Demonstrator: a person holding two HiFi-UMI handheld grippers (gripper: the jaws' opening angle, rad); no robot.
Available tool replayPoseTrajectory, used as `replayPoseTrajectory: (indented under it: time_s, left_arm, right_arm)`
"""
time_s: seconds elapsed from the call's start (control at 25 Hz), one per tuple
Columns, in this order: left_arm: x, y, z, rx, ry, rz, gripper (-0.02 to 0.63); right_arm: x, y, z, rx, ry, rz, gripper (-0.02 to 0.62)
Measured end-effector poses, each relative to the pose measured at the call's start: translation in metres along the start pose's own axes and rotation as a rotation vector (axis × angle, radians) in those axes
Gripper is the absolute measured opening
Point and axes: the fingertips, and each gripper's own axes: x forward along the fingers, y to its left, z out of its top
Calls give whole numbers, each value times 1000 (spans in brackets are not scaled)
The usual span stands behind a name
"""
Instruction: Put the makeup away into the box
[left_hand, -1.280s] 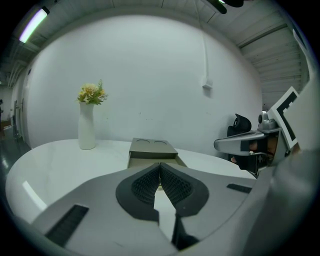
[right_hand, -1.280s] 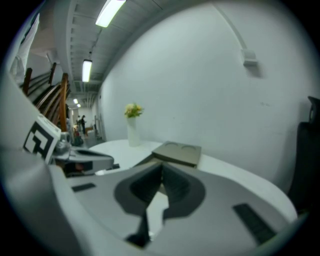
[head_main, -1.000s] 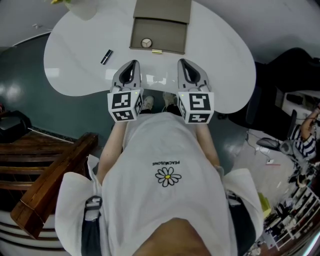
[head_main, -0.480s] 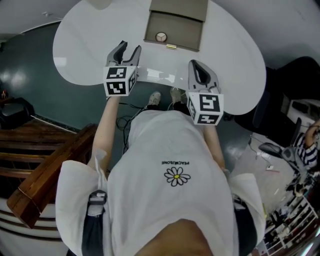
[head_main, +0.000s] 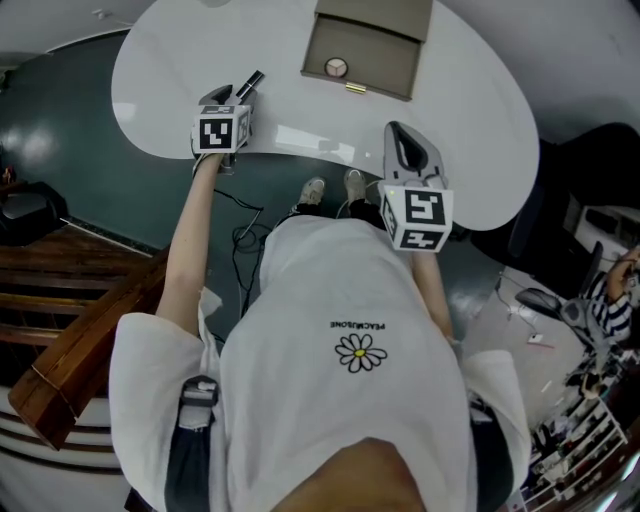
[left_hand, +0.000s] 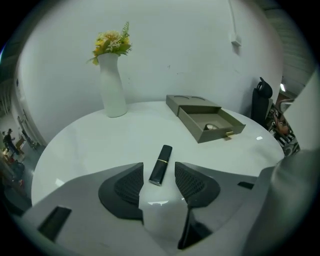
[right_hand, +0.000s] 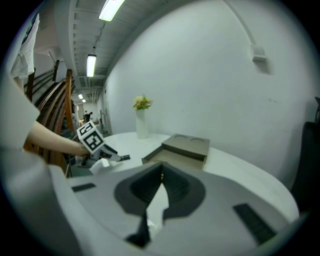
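Note:
A black lipstick (head_main: 251, 80) (left_hand: 160, 164) lies on the white table (head_main: 470, 110), left of the box. My left gripper (head_main: 231, 96) (left_hand: 159, 169) points down at it and its jaws are opening. The lipstick's near end lies between the fingertips, and the pads do not touch it. The olive box (head_main: 365, 50) (left_hand: 210, 122) (right_hand: 182, 147) stands open at the back, with a round compact (head_main: 336, 67) (left_hand: 213, 126) in its drawer. My right gripper (head_main: 401, 136) (right_hand: 161, 174) hovers over the table's front edge, shut and empty.
A white vase with yellow flowers (left_hand: 112, 85) (right_hand: 142, 125) stands at the table's far left. In front of the table are dark floor, wooden stairs (head_main: 70, 360) at the left and a black chair (head_main: 590, 140) at the right.
My left gripper has swung out to the left and down over the table to the lipstick, and its jaws have gone from shut to open. The right gripper has stayed put.

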Motion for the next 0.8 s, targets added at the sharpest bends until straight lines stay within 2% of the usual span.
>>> replayPoseTrajectory:
  time_s: [0.08, 0.24, 0.64, 0.8]
  left_arm:
    - [3, -1, -7, 32, 23, 2, 197]
    - [6, 2, -17, 77, 62, 24, 123]
    - [7, 4, -18, 76, 72, 10, 114]
    - [12, 8, -11, 98, 83, 18, 115]
  right_arm:
    - [0, 1, -1, -3, 4, 4, 29]
    - [1, 2, -2, -8, 6, 2, 29]
    - [2, 0, -4, -10, 19, 2, 29]
    - [3, 2, -4, -11, 21, 6, 29]
